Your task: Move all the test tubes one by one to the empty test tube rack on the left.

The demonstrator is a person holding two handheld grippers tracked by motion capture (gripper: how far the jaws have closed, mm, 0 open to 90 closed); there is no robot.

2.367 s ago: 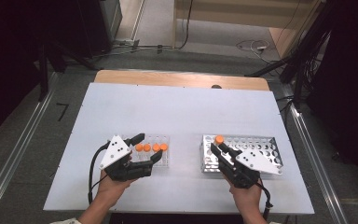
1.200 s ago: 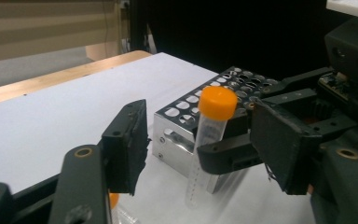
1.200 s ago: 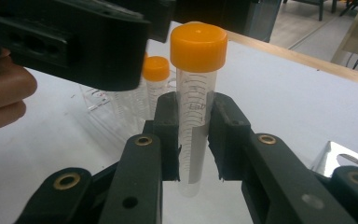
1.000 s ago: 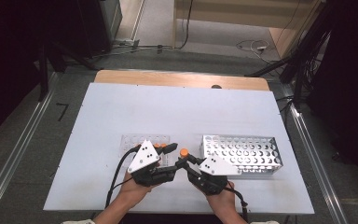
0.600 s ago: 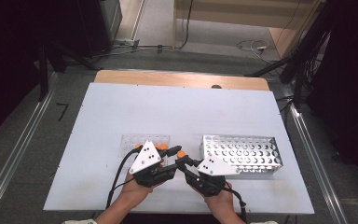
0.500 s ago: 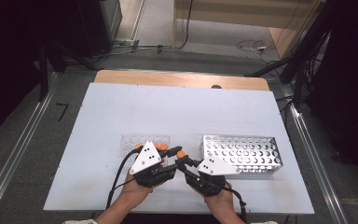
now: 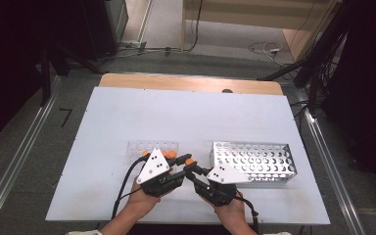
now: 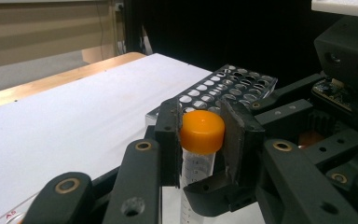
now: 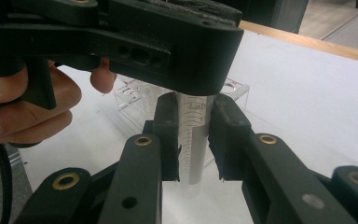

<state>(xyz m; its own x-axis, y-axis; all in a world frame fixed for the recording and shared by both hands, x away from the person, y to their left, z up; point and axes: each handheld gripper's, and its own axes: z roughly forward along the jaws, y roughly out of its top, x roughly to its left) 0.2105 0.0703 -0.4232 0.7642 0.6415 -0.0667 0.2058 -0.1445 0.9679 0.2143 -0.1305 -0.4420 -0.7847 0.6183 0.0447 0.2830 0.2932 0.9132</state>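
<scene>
High view: both tools meet at 6 o'clock on the white worktop [image 7: 127, 117], tips nearly touching. Left tool [image 7: 180, 172] held by the left hand [image 7: 139, 198], right tool [image 7: 192, 169] by the right hand [image 7: 227, 213]. One tube [image 7: 189, 162] with an orange cap sits between the tips. Clear rack [image 7: 137, 149] just beyond the left tool at 12 o'clock, orange-capped tubes in it partly hidden by the tool's grey plate. Metal rack [image 7: 254, 160] at 3 o'clock from the tools, holes look empty, right tool's plate overlaps its near left corner.

Left gripper view: left tool [image 8: 200, 137] pads sit either side of the orange cap [image 8: 203, 130], jaws narrow, closed on the tube's top. Tube [image 8: 196, 186] upright, graduated marks visible below the cap. Right tool [image 8: 307, 130] crosses in from 3 o'clock, just beside. Metal rack [image 8: 228, 86] behind at 12 o'clock.

Right gripper view: right tool [image 9: 193, 140] jaws narrow, pads pressed on the tube [image 9: 193, 140] body lower down, tube upright. Left tool [image 9: 168, 46] body crosses over the top, covering the cap. Fingers [image 9: 23, 107] of the left hand at 9 o'clock. Clear rack [image 9: 133, 100] behind the tube.

So both tools grip the same tube, left at the cap, right on the body. Cannot tell whether the tube's bottom touches the worktop.
</scene>
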